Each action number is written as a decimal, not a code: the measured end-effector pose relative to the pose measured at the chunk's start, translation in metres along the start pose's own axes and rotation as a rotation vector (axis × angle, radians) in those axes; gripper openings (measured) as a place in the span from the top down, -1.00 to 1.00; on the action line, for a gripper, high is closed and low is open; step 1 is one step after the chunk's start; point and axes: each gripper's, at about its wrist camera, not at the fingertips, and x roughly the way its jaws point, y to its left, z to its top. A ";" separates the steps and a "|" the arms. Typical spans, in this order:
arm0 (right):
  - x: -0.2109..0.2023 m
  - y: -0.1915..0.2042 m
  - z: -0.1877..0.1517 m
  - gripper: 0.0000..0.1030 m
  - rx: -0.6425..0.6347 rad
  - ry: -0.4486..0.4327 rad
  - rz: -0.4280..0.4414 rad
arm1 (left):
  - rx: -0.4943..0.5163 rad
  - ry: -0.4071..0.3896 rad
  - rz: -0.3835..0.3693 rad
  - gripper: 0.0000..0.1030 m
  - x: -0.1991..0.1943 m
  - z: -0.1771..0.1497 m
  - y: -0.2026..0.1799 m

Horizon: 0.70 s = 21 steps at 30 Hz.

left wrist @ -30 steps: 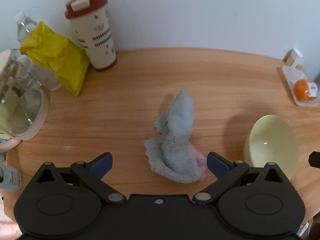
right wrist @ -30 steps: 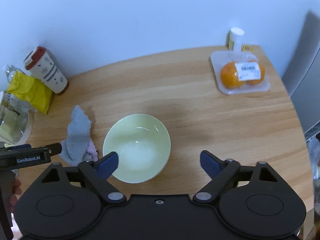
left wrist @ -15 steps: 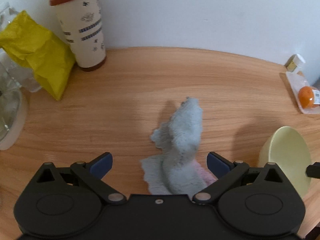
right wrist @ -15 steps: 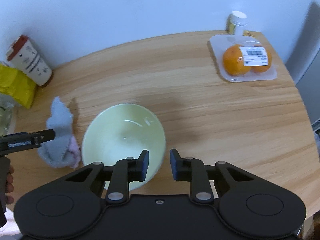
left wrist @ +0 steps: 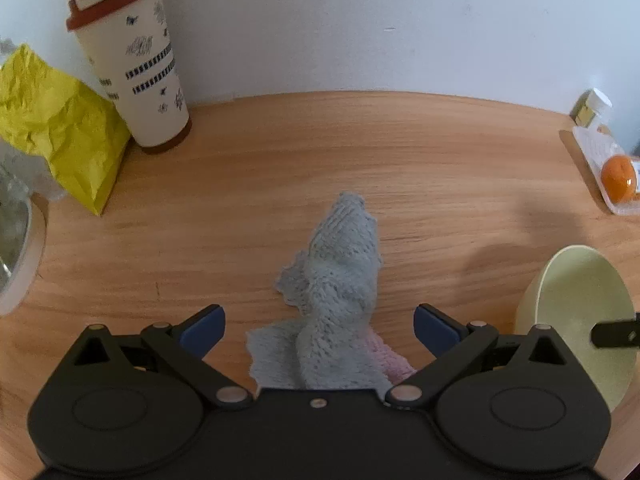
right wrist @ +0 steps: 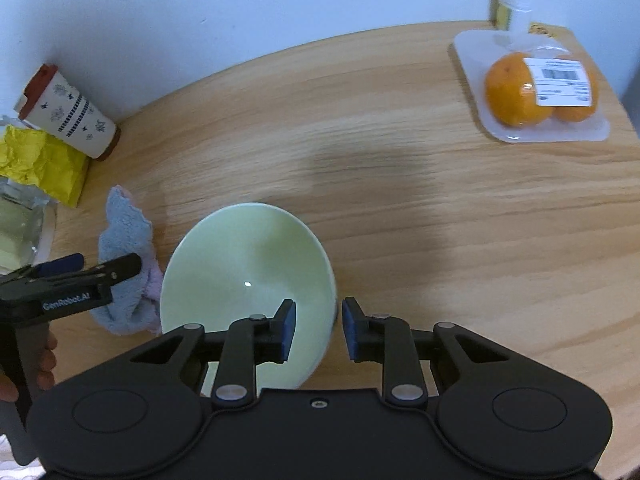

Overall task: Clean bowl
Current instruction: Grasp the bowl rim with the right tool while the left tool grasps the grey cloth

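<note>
A pale green bowl (right wrist: 244, 276) rests on the wooden table, tipped up toward the left. My right gripper (right wrist: 318, 330) is shut on its right rim, one pad inside and one outside. The bowl also shows in the left wrist view (left wrist: 580, 320) at the right. A crumpled grey-blue cloth (left wrist: 340, 284) with a pink patch lies on the table between the fingers of my left gripper (left wrist: 318, 330), which is open around it. In the right wrist view the cloth (right wrist: 124, 248) lies just left of the bowl, under the left gripper (right wrist: 72, 280).
A red-lidded tumbler (left wrist: 132, 64) and a yellow bag (left wrist: 60, 128) stand at the back left, a clear container (left wrist: 12, 248) at the left edge. A tray of wrapped oranges (right wrist: 536, 92) and a small white-capped bottle (right wrist: 512, 0) sit at the back right.
My right gripper closed onto the bowl's rim and tipped the bowl. My left gripper moved forward and lower, so the cloth now lies between its open fingers.
</note>
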 end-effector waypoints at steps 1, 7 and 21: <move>0.002 0.001 0.000 0.44 -0.017 0.008 -0.007 | -0.018 0.005 0.001 -0.98 0.001 0.000 0.002; 0.009 0.006 -0.003 0.44 -0.120 0.018 -0.041 | -0.018 -0.025 -0.079 -0.63 -0.008 -0.002 0.008; 0.004 0.011 -0.001 0.42 -0.233 0.008 -0.030 | 0.045 -0.024 -0.168 0.50 -0.010 -0.008 0.009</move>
